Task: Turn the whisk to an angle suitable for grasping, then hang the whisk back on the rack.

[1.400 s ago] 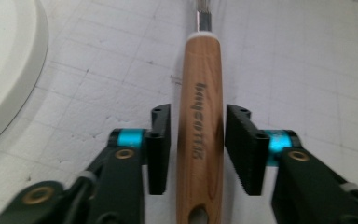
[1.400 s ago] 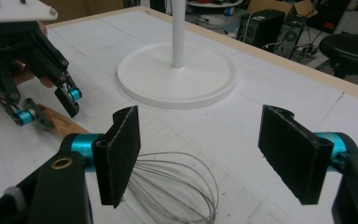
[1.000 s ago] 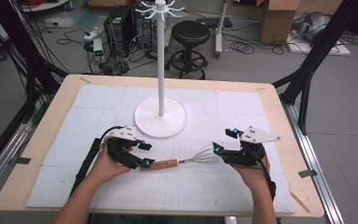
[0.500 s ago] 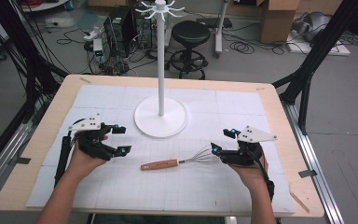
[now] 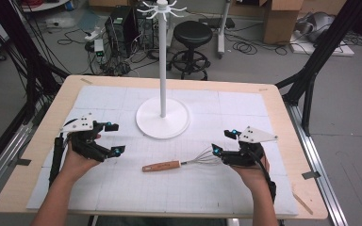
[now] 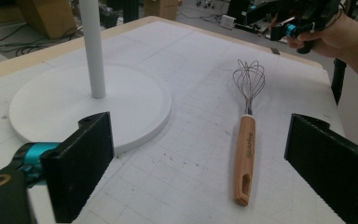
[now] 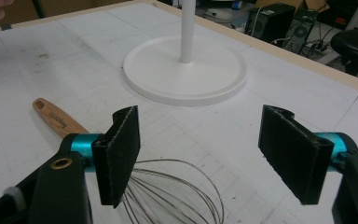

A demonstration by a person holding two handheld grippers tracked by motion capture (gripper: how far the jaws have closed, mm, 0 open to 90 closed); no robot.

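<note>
A whisk (image 5: 164, 166) with a wooden handle and a wire head lies flat on the white mat, handle to the left. My left gripper (image 5: 115, 139) hangs a hand's width left of the handle. Its jaws have just been opening and stand wide, with nothing between them. In the left gripper view the whisk (image 6: 245, 148) lies ahead on the mat between the jaws of the left gripper (image 6: 196, 168). My right gripper (image 5: 222, 142) is open at the wire head's right end. In the right gripper view the wires (image 7: 172, 186) run under the near jaw of the right gripper (image 7: 200, 154).
A white stand (image 5: 162, 117) with a round base and a tall pole stands at the mat's middle back; its base (image 6: 93, 102) is close on the left gripper's left. The white mat (image 5: 264, 108) covers most of the wooden table. The person's other hand (image 6: 326, 32) holds its gripper far right.
My left gripper has let go of the whisk's wooden handle, opened, and drawn away to the left. The whisk now lies free on the mat. The right gripper has kept still.
</note>
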